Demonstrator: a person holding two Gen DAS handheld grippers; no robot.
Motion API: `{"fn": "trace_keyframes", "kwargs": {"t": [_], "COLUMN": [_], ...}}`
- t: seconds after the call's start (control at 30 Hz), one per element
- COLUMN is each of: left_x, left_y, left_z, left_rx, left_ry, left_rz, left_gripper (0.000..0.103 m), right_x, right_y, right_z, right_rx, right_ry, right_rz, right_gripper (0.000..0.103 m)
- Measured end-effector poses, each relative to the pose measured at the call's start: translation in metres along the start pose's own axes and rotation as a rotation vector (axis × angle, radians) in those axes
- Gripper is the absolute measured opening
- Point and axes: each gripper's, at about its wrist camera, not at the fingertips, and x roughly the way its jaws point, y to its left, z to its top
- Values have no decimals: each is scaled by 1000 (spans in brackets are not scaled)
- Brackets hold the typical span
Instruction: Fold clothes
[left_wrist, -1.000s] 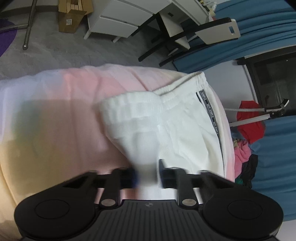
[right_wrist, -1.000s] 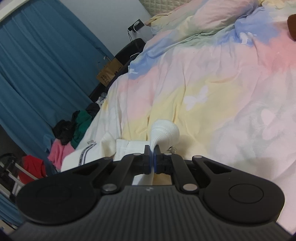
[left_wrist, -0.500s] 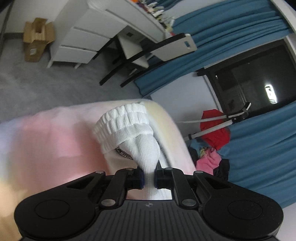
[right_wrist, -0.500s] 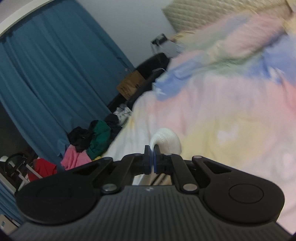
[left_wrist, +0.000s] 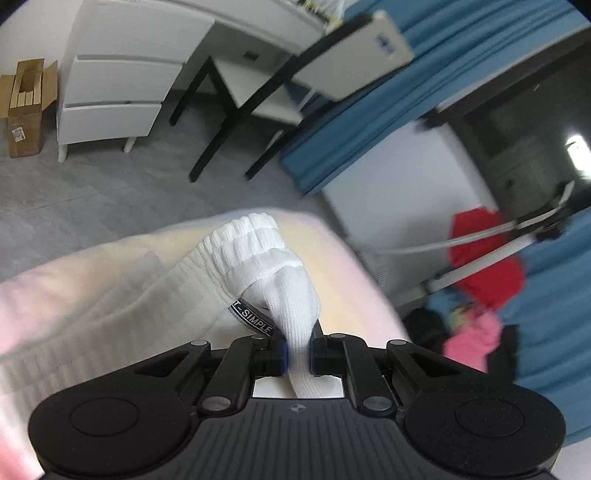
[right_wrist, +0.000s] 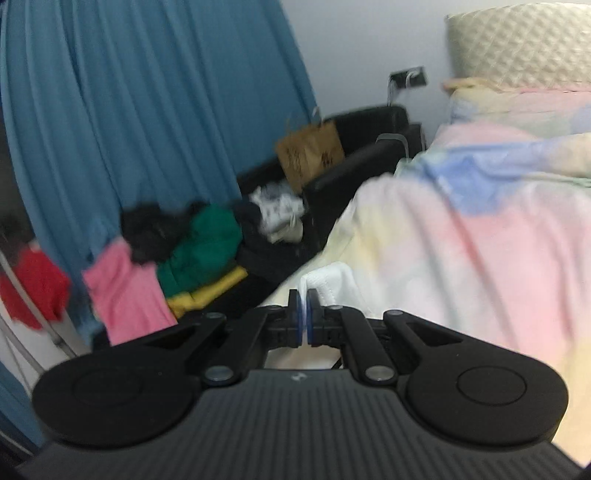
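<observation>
White trousers (left_wrist: 255, 266) with a ribbed elastic waistband and a black lettered side stripe hang bunched over the pastel bed cover (left_wrist: 74, 295). My left gripper (left_wrist: 297, 354) is shut on the white fabric near the waistband and holds it lifted. My right gripper (right_wrist: 303, 317) is shut on another edge of the same white trousers (right_wrist: 332, 284), which show just past its fingertips at the bed's side. The stretch of fabric between the two grippers is hidden.
A white drawer unit (left_wrist: 118, 74), a black-framed chair (left_wrist: 277, 85) and a cardboard box (left_wrist: 26, 107) stand on the grey floor. Blue curtains (right_wrist: 147, 110), a pile of coloured clothes (right_wrist: 177, 258), a black sofa (right_wrist: 351, 162) with a paper bag (right_wrist: 310, 151) flank the bed.
Both grippers have risen and tilted up with the trousers. The left view has left the flat-lying trousers for the room; the right view has swung from the bed to the curtains.
</observation>
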Motion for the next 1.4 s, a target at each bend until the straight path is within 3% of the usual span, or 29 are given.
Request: {"fn": "trace_keyframes", "kwargs": {"t": [0.13,0.27,0.33,0.37,0.43,0.5,0.63,0.8,0.87,1.03,1.2,1.4], "left_x": [39,42,32,25,4,-19,-61,-106,-118,-119,-83,-51], "left_y": [-14,-23,-20,-18,-14,-9,14,64,82,103,115,122], "left_z": [-4,-4,-3,-4,-8,-14,-35,-71,-82,-92,-99,-100], "left_rx": [75,113,113,114,128,143,114,12,-30,-66,-135,-212], "left_ry": [11,21,24,17,-18,-50,-54,-17,0,81,125,-31], "left_rz": [71,94,56,37,-3,-42,-100,-157,-157,-107,-149,-209], "left_gripper": [12,15,28,40,52,55,62,72,82,84,83,69], "right_x": [46,58,56,51,31,3,-43,-95,-109,-107,-87,-52], "right_y": [14,7,-3,-9,-19,-29,-59,-101,-112,-125,-132,-123], "right_z": [-28,-34,-30,-27,-23,-23,-31,-60,-74,-108,-139,-144], "right_rx": [-88,-41,25,52,73,67,114,277,334,445,545,592], "right_ry": [56,97,139,156,160,121,98,155,196,324,444,316], "right_rz": [-31,14,68,93,127,159,216,270,293,341,385,446], "right_gripper": [5,9,10,13,28,50,51,52,55,57,57,58]}}
